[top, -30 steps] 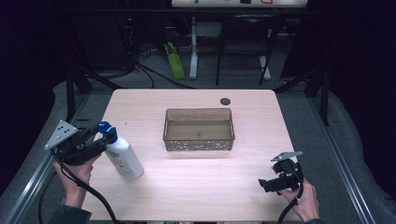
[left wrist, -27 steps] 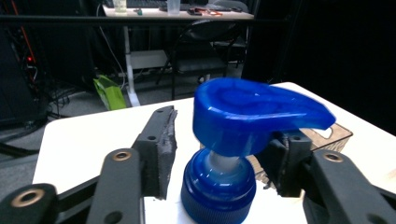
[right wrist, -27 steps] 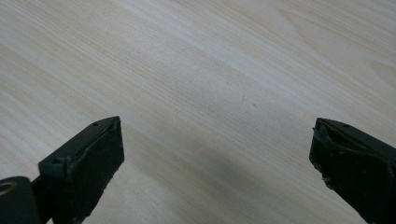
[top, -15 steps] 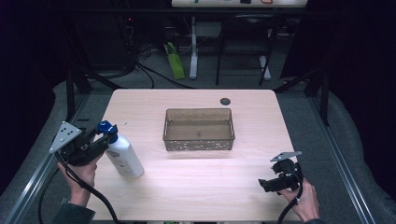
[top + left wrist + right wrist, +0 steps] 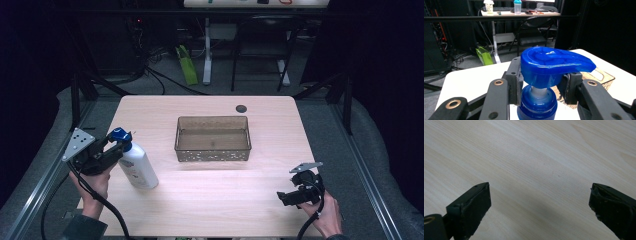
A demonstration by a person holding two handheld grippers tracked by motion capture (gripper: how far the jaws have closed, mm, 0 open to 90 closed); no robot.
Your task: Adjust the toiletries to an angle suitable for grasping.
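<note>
A white pump bottle (image 5: 140, 170) with a blue pump head (image 5: 120, 135) leans on the table's left side. My left gripper (image 5: 116, 144) is shut on the bottle's top. In the left gripper view its pads (image 5: 515, 78) press on either side just under the blue pump head (image 5: 551, 63), above the blue collar. My right gripper (image 5: 286, 197) rests low over the table's front right corner, held by a hand. Its jaws stand wide open over bare wood in the right gripper view (image 5: 539, 196), with nothing between them.
A brown see-through bin (image 5: 212, 155) sits at the table's middle. A small black round thing (image 5: 241, 108) lies behind it near the far edge. Metal rails run along both sides of the table. Behind the table are chairs, cables and a green object (image 5: 186, 65).
The left gripper has closed in on the blue pump top, and the bottle has shifted slightly to the right. The right hand and its gripper have stayed put.
</note>
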